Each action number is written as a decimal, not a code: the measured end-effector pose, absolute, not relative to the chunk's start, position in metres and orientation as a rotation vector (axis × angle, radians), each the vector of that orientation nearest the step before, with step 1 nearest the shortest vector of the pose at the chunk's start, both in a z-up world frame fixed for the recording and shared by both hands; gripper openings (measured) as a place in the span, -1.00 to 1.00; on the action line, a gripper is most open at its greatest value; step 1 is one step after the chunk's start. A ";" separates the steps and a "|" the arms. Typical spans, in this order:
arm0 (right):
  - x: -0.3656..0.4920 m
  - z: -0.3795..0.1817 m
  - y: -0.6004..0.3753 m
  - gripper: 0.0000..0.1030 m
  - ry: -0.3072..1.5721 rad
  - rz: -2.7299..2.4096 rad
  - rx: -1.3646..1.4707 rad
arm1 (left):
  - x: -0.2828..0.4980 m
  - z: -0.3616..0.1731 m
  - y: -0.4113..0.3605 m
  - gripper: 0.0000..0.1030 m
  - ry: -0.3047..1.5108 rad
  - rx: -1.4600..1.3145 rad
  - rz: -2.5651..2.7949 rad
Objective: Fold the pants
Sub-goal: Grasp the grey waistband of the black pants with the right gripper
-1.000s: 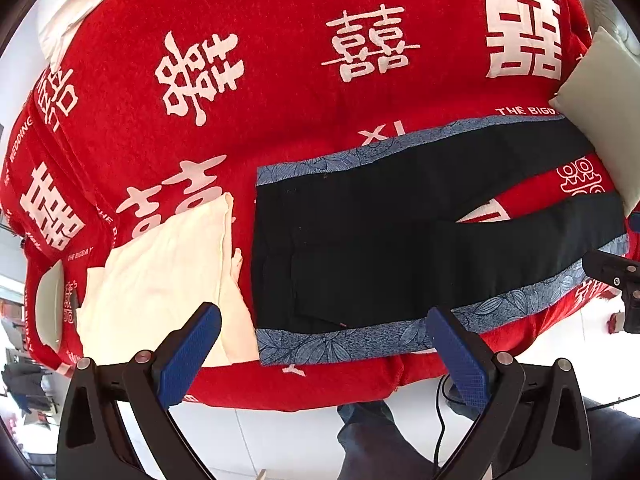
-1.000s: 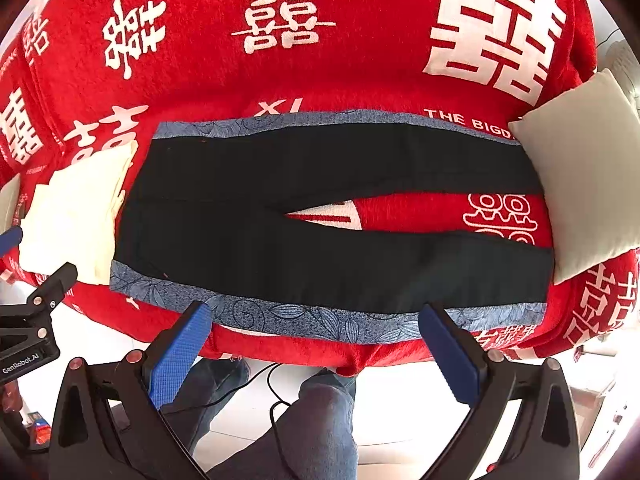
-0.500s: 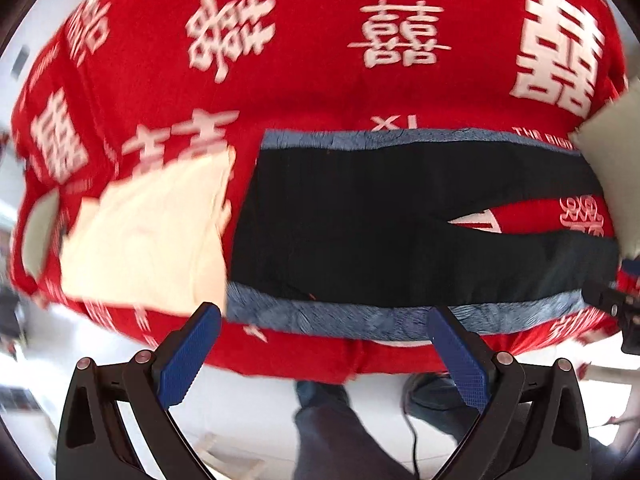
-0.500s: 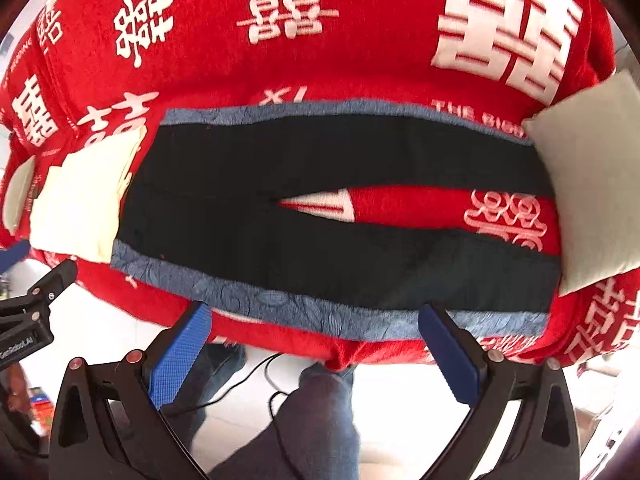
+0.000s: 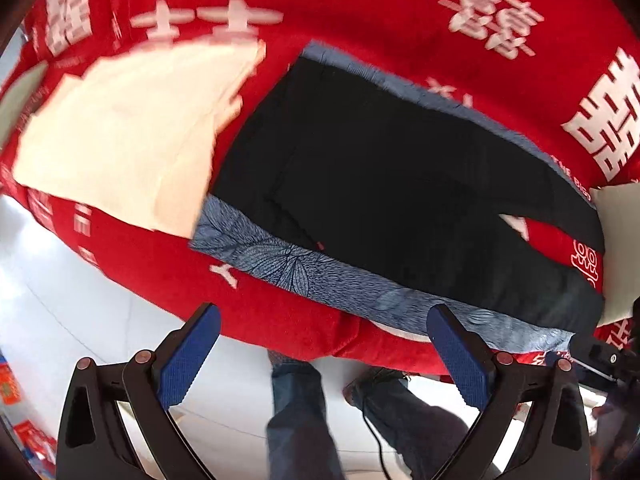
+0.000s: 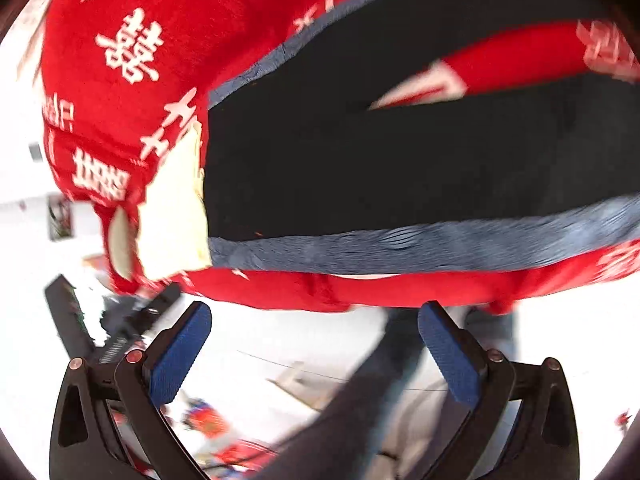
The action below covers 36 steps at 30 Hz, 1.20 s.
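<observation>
Left wrist view: my left gripper (image 5: 323, 354) hangs wide apart and empty off the bed's near edge, the pants (image 5: 380, 184) flat on the red blanket (image 5: 360, 12), legs splayed, no fold made. Right wrist view, blurred: my right gripper (image 6: 314, 350) gapes empty below the waist end; everything's left to do.

The pants (image 6: 400, 152) run off the right wrist view's right edge, leg ends unseen; the cream cloth (image 6: 172, 216) beside them is smeared (motion blur).
</observation>
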State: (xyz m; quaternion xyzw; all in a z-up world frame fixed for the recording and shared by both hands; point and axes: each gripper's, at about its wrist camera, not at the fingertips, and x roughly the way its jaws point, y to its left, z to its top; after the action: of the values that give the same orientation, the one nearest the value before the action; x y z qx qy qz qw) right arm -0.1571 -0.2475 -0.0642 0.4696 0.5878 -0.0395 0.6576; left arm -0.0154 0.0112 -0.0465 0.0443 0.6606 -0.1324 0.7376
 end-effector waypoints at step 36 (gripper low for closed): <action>-0.125 -0.164 -0.196 -0.81 0.944 0.049 1.434 | 0.053 -0.189 0.042 0.00 1.577 -0.485 -0.449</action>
State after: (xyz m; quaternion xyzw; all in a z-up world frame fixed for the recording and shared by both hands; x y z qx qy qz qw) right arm -0.1249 -0.1960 -0.1640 0.6320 0.4162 0.0215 0.6534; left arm 0.0527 0.0416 -0.1891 -0.2139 0.6960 -0.1979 0.6562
